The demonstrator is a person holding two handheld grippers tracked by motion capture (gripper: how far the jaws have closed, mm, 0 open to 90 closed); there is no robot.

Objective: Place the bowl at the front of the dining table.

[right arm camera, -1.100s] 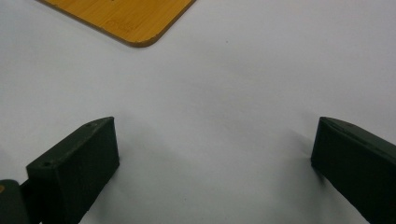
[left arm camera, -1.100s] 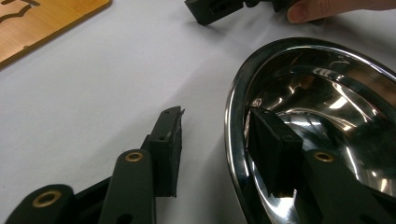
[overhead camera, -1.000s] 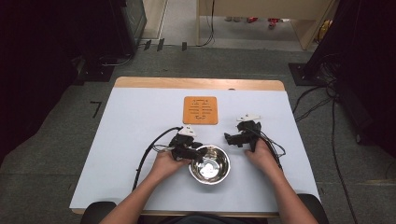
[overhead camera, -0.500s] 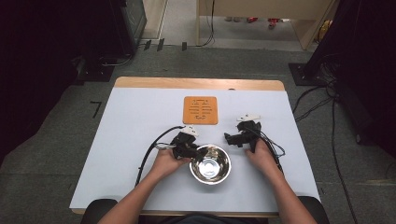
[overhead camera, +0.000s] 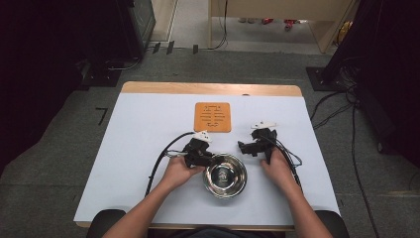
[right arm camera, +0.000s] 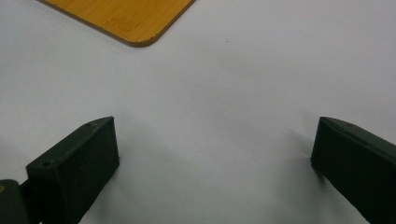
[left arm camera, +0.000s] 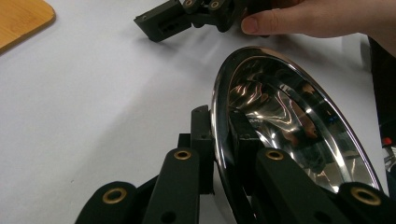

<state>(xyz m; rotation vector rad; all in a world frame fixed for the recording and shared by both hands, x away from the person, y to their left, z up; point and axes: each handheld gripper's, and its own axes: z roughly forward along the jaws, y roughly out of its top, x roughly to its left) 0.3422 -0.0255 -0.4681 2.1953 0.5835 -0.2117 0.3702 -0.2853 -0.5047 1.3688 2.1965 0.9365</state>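
Lab setting, white-topped table [overhead camera: 148,148], floor cables [overhead camera: 341,104], dark equipment racks [overhead camera: 133,25]

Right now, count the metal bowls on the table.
1. The metal bowl sits near the table's front edge, its rim pinched by the left tongs, with the wooden board beyond it.

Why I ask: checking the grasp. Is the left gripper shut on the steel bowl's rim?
Shut on it: the left gripper has one jaw on each side of the steel bowl rim.

We saw a white-topped table [overhead camera: 148,148] with a wooden far edge, standing on grey carpet floor [overhead camera: 64,148]. Dark equipment [overhead camera: 64,44] stood at both sides, cables [overhead camera: 346,114] ran over the floor at right, and pale wooden furniture [overhead camera: 277,10] stood behind.
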